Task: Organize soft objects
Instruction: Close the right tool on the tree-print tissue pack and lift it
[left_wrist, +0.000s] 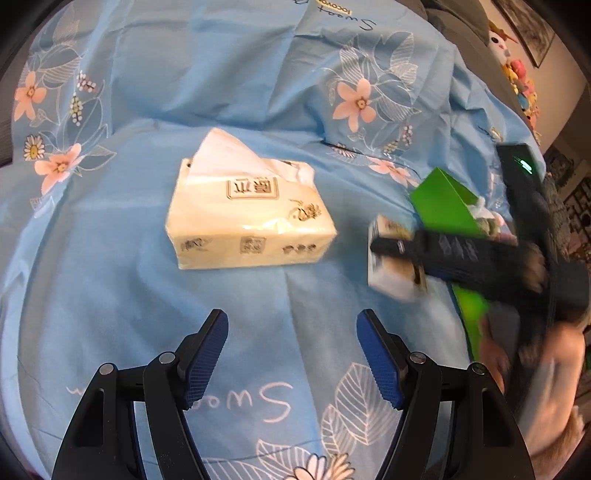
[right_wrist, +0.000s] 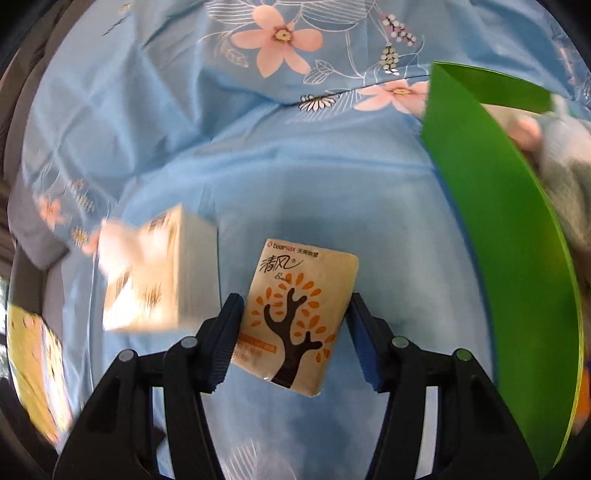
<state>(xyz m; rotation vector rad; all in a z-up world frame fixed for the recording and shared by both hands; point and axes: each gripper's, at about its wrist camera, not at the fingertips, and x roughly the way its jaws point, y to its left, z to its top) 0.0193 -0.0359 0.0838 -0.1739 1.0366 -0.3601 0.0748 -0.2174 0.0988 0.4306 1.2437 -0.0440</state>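
Inside the green box (right_wrist: 498, 221) lie soft, blurred items (right_wrist: 569, 177).

blue floral sheet (left_wrist: 258, 92) | framed picture (left_wrist: 528, 26) on wall

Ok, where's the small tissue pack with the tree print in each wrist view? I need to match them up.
Left wrist view: the small tissue pack sits right of centre, blurred and partly hidden behind the right gripper.
Right wrist view: it lies at lower centre, between the right gripper's fingers.
Shared landmark: the green bin, just right of the pack in both; the big open tissue pack lies to its left.
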